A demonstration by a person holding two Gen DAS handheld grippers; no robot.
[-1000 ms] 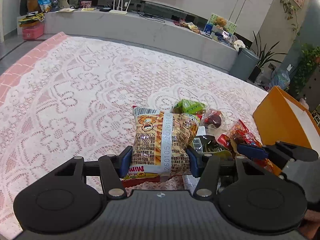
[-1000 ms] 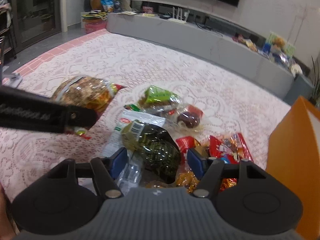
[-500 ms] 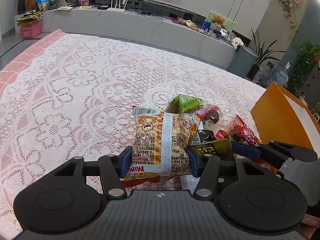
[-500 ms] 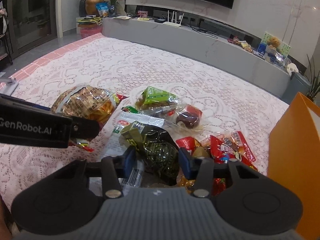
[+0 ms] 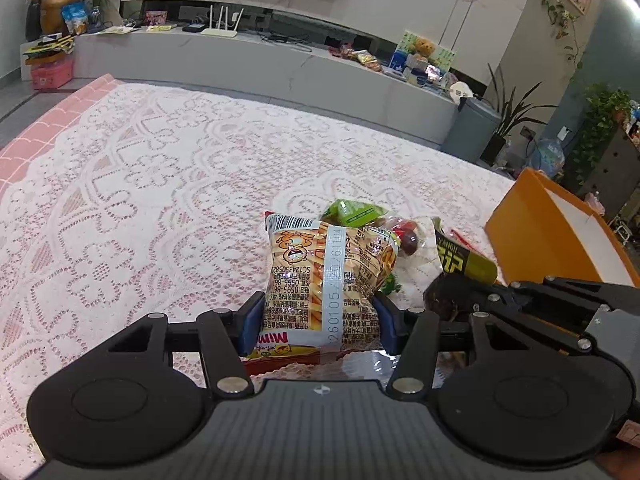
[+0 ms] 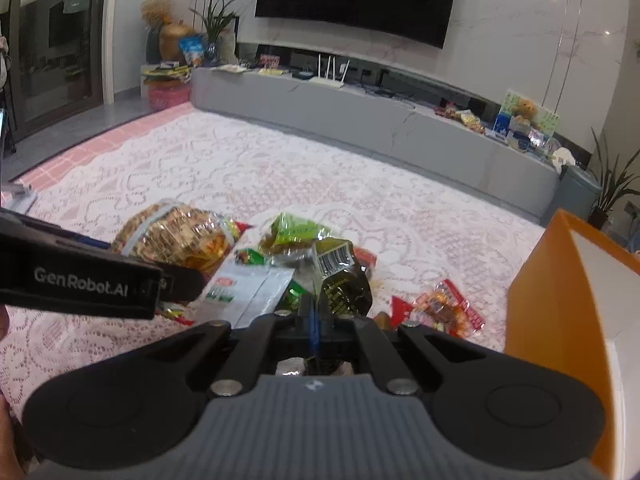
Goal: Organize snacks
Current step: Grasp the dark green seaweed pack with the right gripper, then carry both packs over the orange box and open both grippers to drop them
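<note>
My left gripper [image 5: 319, 320] is shut on a yellow bag of fry-shaped sticks [image 5: 328, 272], its blue pads pressing both sides. In the right wrist view the same bag [image 6: 180, 236] shows at the tip of the left gripper [image 6: 176, 280]. My right gripper [image 6: 314, 316] is shut on a dark green packet [image 6: 344, 284], pinching its lower edge so it stands up above the pile. In the left wrist view the right gripper [image 5: 444, 300] comes in from the right with that packet [image 5: 466, 262]. An open orange box [image 6: 552, 288] stands at the right.
A lace cloth [image 5: 160, 184] covers the table. Loose snacks lie in a pile: a green packet [image 6: 296, 232], a white and green packet [image 6: 244, 288] and a red packet [image 6: 444, 308]. The orange box [image 5: 532, 232] is close to the right gripper. A grey cabinet runs behind.
The right gripper's jaws have closed from wide apart onto the dark green packet and raised it a little. The left gripper has kept still with the yellow bag.
</note>
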